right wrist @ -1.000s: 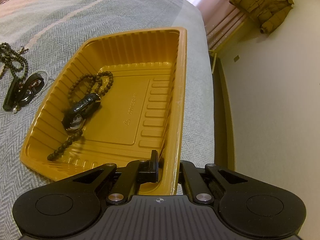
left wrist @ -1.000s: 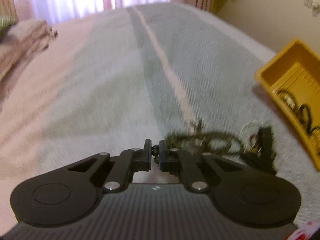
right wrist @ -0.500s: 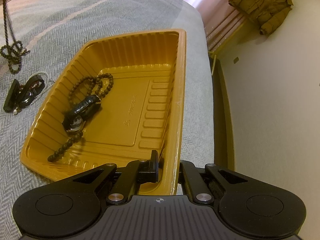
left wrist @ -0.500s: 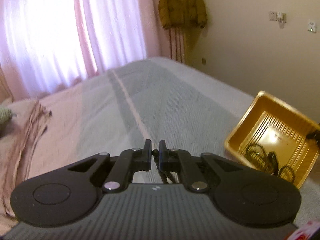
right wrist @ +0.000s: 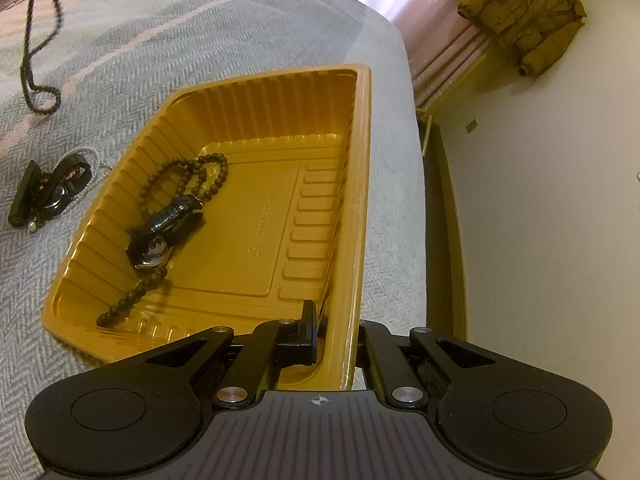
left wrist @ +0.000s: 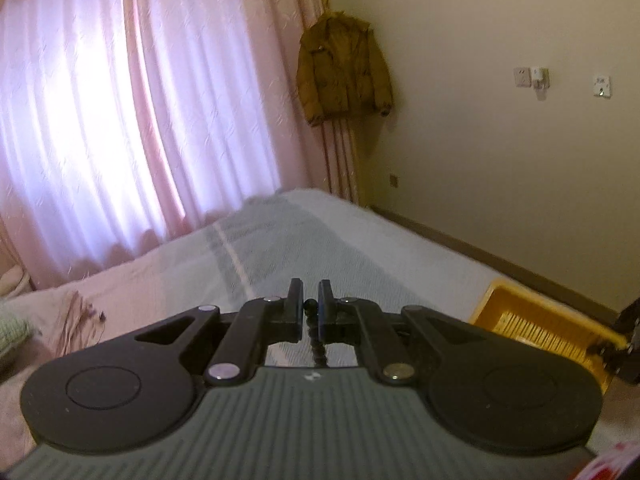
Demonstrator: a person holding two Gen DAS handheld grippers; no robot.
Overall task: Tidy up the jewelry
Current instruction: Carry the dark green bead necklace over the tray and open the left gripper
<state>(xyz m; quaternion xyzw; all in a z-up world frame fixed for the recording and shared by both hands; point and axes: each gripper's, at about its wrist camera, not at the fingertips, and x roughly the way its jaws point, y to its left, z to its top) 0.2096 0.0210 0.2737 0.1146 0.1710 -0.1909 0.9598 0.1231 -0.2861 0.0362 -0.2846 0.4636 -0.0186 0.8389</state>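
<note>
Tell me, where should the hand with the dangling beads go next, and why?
Probably sideways, toward the yellow tray. The left gripper pinches the bead necklace, which hangs lifted above the bed, beside the tray rather than over it. The right gripper grips the tray's rim, so it looks ready.

Bead necklace (right wrist: 34,36) now lifted off bed.

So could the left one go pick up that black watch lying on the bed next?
Probably not yet: the left gripper fingers are shut on a bead necklace dangling above the bed. The watch itself lies uncovered beside the tray.
</note>
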